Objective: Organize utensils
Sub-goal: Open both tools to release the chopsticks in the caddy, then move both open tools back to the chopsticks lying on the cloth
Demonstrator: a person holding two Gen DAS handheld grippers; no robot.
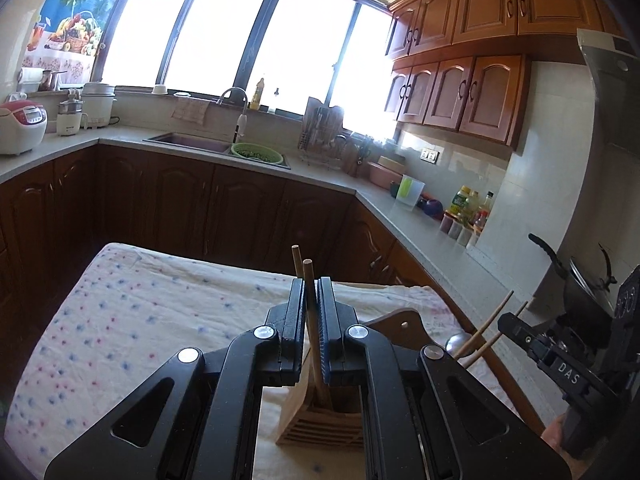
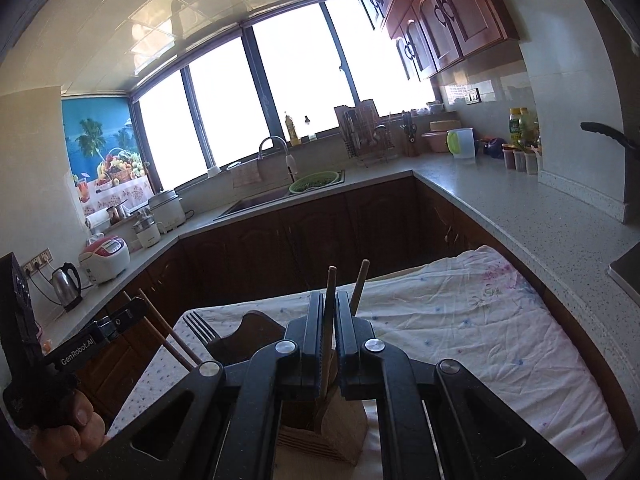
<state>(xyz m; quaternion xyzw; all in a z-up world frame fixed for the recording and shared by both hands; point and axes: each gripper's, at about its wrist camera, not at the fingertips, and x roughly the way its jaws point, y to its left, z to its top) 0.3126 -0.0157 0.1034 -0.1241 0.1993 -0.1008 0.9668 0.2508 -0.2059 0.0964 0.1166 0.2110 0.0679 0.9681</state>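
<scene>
In the left wrist view my left gripper point(image 1: 310, 282) is shut on a pair of brown wooden chopsticks point(image 1: 309, 304). Their lower ends reach into a slatted wooden utensil holder point(image 1: 320, 428) right under the jaws. My right gripper point(image 1: 514, 322) shows at the right edge, clamped on its own chopsticks point(image 1: 486, 330). In the right wrist view my right gripper point(image 2: 329, 294) is shut on one chopstick point(image 2: 329, 320). A second chopstick point(image 2: 360, 280) leans just outside its right finger. Both run down into the wooden holder point(image 2: 332, 436). My left gripper point(image 2: 134, 308) with its chopsticks point(image 2: 168, 332) is at the left.
The holder stands on a table under a dotted white cloth point(image 1: 132, 312). A fork point(image 2: 200, 330) and a spoon point(image 1: 458, 342) stick up beside a curved wooden panel point(image 1: 404, 322). A grey counter point(image 2: 520, 208) with bottles, a sink point(image 1: 188, 142) and dark cabinets wraps around behind.
</scene>
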